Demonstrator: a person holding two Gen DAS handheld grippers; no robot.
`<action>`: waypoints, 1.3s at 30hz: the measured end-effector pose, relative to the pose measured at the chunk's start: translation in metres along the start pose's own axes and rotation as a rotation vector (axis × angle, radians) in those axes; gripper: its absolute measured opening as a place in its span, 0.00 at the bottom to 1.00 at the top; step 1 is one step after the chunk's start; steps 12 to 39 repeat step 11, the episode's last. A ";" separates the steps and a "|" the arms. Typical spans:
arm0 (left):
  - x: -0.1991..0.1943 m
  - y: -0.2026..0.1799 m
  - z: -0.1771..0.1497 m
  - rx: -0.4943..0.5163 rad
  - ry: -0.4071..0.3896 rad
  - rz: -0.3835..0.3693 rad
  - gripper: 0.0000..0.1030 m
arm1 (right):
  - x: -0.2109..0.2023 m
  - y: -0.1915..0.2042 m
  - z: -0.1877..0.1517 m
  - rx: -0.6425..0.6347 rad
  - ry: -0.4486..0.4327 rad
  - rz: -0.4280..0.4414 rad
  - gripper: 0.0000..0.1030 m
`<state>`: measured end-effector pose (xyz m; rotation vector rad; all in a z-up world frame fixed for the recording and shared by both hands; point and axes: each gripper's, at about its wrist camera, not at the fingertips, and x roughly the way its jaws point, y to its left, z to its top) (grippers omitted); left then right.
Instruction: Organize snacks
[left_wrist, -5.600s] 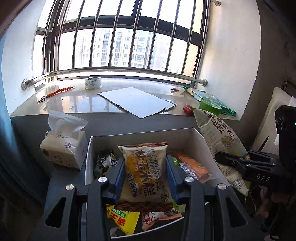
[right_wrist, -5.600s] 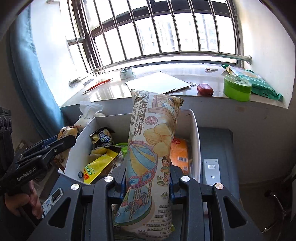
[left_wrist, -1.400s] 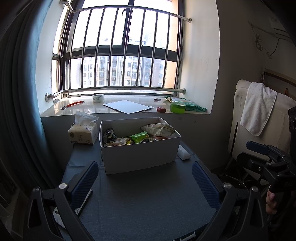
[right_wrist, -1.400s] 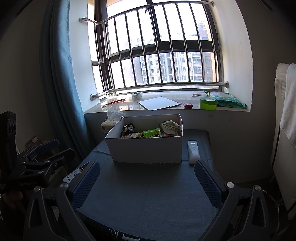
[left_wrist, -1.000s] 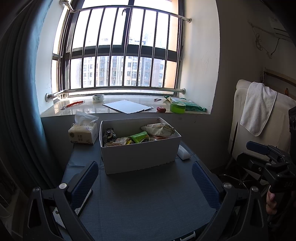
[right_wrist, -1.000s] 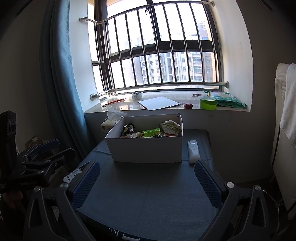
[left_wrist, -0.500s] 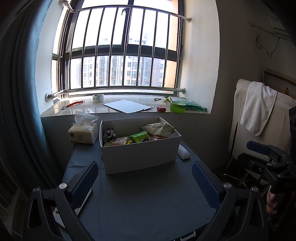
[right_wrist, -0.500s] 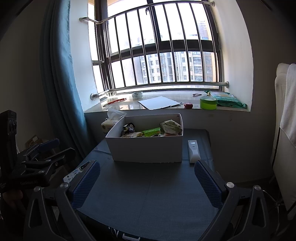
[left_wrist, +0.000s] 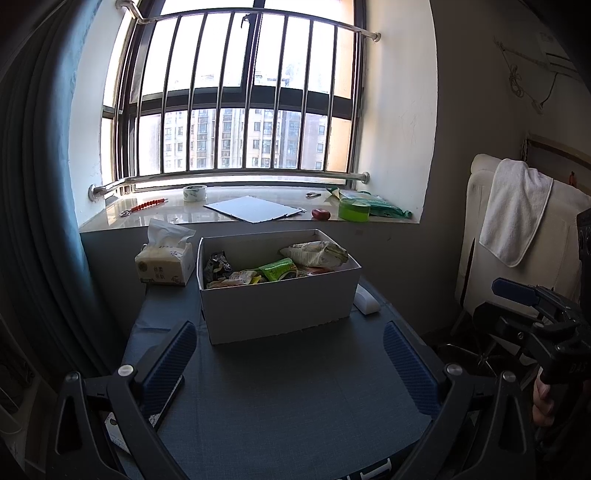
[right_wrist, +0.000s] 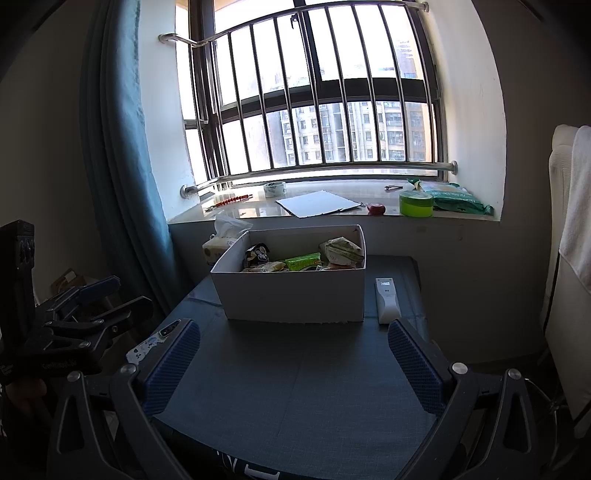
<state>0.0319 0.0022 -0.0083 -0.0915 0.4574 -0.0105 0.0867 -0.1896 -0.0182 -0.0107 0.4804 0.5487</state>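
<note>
A white cardboard box (left_wrist: 277, 306) (right_wrist: 295, 295) stands on the blue-grey table, holding several snack packets: a large pale chip bag (left_wrist: 316, 253) (right_wrist: 341, 251), a green packet (left_wrist: 277, 268) (right_wrist: 303, 261), a dark packet (left_wrist: 216, 264) (right_wrist: 257, 253). My left gripper (left_wrist: 290, 360) is open and empty, well back from the box over the table's near part. My right gripper (right_wrist: 293, 360) is open and empty, also back from the box. Each gripper shows at the edge of the other's view.
A tissue pack (left_wrist: 164, 260) sits left of the box, a white remote (right_wrist: 386, 301) right of it. A phone (right_wrist: 147, 345) lies at the table's left edge. The windowsill holds tape (left_wrist: 194, 192), a cardboard sheet (left_wrist: 253, 208), a green tub (left_wrist: 354, 209). A towel-draped chair (left_wrist: 517, 214) stands right.
Since 5.6 s ago both grippers let go of their snack bags into the box and pulled back. Over the last second nothing has visibly moved.
</note>
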 end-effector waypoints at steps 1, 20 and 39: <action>0.000 0.000 0.000 0.000 0.000 0.000 1.00 | 0.000 0.000 0.000 -0.001 0.000 0.000 1.00; -0.001 -0.002 0.000 0.011 -0.010 -0.003 1.00 | -0.001 0.001 -0.001 0.000 0.001 0.000 1.00; -0.001 -0.002 0.000 0.011 -0.010 -0.003 1.00 | -0.001 0.001 -0.001 0.000 0.001 0.000 1.00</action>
